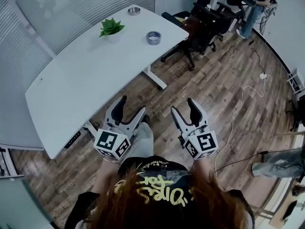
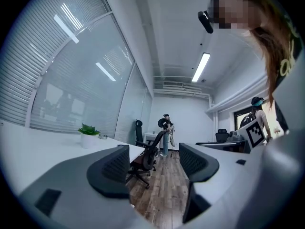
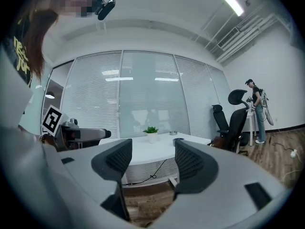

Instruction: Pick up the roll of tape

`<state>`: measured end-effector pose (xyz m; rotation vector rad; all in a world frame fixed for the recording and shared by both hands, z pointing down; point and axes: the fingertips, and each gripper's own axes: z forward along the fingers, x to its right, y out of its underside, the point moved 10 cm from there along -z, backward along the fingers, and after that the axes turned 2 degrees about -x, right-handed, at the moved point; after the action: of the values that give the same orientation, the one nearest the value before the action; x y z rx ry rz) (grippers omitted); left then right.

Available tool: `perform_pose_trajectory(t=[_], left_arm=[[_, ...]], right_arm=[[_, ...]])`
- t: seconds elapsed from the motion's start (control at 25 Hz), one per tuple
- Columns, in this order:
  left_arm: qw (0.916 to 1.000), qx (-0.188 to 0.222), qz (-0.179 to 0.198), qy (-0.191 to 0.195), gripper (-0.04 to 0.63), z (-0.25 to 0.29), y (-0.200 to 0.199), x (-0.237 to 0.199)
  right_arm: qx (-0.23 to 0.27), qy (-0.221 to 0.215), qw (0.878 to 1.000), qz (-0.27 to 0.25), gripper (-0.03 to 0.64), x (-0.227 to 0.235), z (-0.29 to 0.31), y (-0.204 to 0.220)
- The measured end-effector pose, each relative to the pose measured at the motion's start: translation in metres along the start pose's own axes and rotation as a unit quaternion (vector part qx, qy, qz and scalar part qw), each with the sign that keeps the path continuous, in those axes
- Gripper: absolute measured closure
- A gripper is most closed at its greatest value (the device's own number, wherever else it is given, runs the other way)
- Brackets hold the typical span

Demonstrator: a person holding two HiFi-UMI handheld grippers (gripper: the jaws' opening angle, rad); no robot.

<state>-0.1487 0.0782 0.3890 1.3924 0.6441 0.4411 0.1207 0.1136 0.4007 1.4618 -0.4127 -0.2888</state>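
The roll of tape (image 1: 153, 37), grey-blue, lies flat near the right edge of the white table (image 1: 86, 80). Both grippers hang over the wooden floor, well short of the table and far from the tape. My left gripper (image 1: 132, 106) is open with nothing between its jaws; the left gripper view (image 2: 152, 168) shows only floor and chairs in the gap. My right gripper (image 1: 183, 106) is also open and empty. In the right gripper view (image 3: 152, 163) the tape (image 3: 179, 139) just peeks over the right jaw's tip.
A potted plant (image 1: 111, 27) and a small metal bowl (image 1: 134, 10) stand on the table's far part. Black office chairs (image 1: 195, 27) crowd beyond its right end. A white cable (image 1: 238, 113) trails over the floor. A person (image 1: 255, 6) stands at the back.
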Motion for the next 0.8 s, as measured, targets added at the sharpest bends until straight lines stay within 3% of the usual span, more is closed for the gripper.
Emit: perform_pose_trajectory(t=[0.28, 0.8], left_arm=[[0.9996, 0.009, -0.001, 0.025, 0.275, 0.076, -0.007, -0.055], [0.9973, 0.023, 0.023, 0.066, 0.275, 0.205, -0.064, -0.151]], right_arm=[[0.012, 0.007, 1.000, -0.018, 0.353, 0.033, 0.075, -0.010], [0.023, 0.029, 0.999, -0.023, 0.353, 0.090, 0.215, -0.048]])
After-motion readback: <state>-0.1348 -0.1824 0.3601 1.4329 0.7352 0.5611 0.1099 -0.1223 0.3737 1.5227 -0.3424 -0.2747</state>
